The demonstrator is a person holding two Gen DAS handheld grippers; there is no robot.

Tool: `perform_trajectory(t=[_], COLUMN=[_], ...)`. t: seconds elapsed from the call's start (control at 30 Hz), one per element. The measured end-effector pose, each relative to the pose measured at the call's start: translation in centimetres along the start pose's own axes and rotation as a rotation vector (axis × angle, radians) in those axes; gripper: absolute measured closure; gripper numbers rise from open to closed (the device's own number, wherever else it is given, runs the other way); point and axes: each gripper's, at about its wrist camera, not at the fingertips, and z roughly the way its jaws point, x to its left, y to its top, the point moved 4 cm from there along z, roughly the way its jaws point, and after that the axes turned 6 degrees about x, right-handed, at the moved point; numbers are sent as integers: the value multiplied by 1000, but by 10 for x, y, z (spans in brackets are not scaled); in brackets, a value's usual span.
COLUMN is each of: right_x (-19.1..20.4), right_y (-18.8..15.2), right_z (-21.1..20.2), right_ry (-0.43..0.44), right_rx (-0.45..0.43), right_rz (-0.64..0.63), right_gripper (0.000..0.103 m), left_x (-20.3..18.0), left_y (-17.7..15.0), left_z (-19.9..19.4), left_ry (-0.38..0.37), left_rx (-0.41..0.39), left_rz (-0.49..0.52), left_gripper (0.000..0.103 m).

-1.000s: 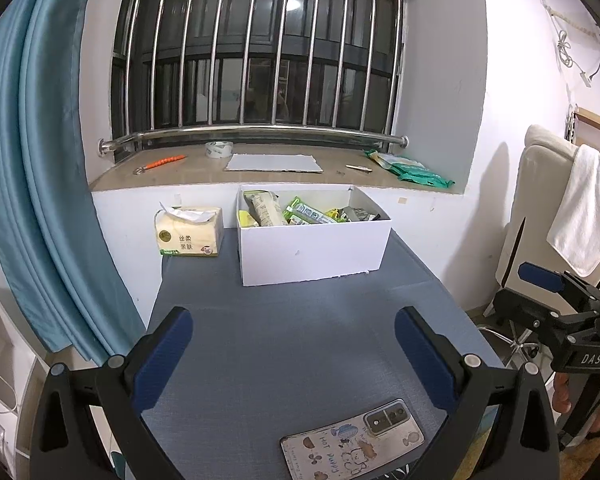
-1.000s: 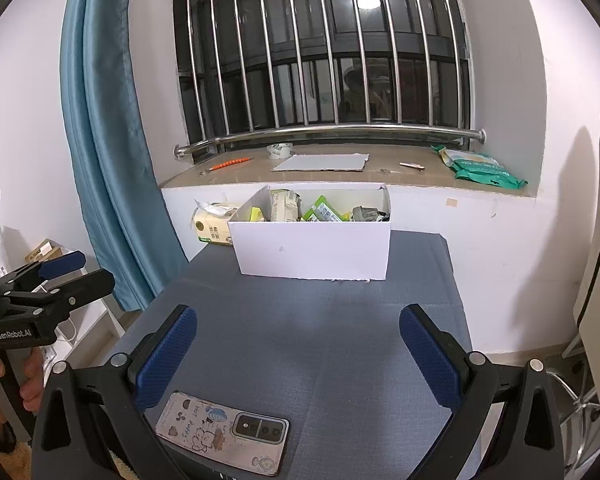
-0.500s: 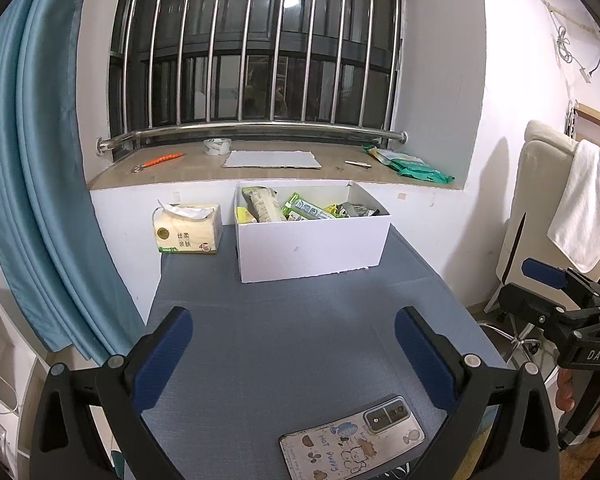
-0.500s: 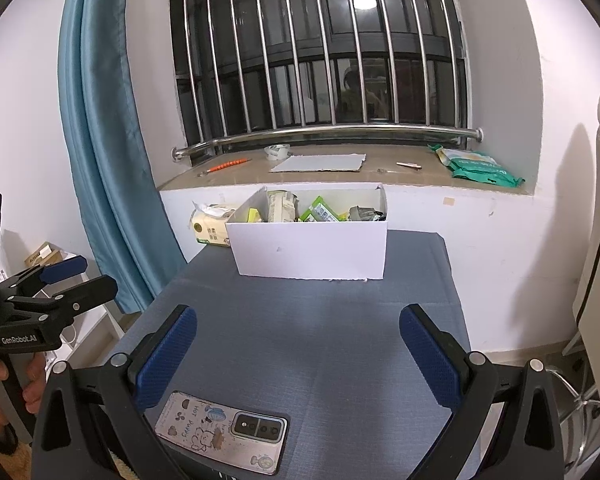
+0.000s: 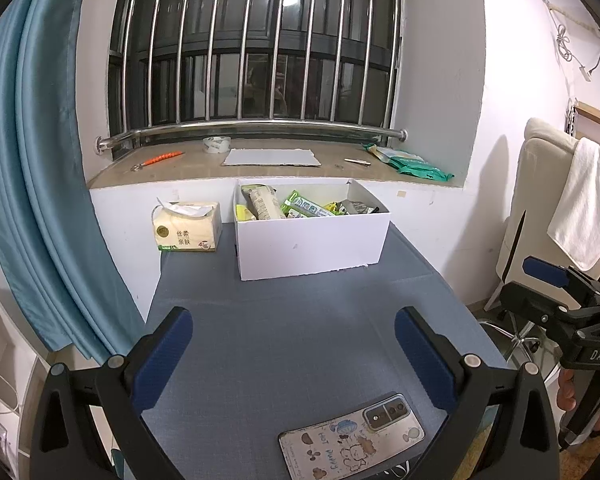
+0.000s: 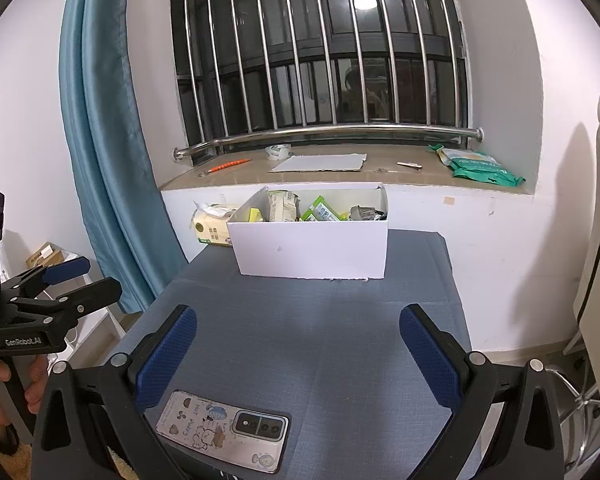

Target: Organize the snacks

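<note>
Blue table (image 5: 300, 340), white box (image 5: 312, 242) of crinkled snack packets (image 5: 300, 206), both tools released

Little differs from the earlier pictures, and what does is a slight shift of both views.

In the left wrist view the white box (image 5: 312, 240) of snacks (image 5: 300, 206) sits a touch higher in the frame than a second ago, and so does the tissue pack (image 5: 188, 228) to its left. The right hand-held gripper (image 5: 560, 296), at the right edge of that view, lies lower and further right than before.

In the right wrist view the left hand-held gripper (image 6: 66, 280), at the left edge, is lower in the frame, and the white box has drifted slightly up and left.
</note>
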Motion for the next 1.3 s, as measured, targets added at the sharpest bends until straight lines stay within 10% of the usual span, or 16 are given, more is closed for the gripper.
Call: perform_trajectory(t=[1.3], right_x=[7], right_y=[-2], right_z=[-5], right_ry=[10], right_rx=[-7], right_rz=[-11], right_gripper=[0], left_x=[-4], left_y=[-2], left_z=[-3], left_ry=[-2], left_rx=[5], left_rz=[4], left_gripper=[0])
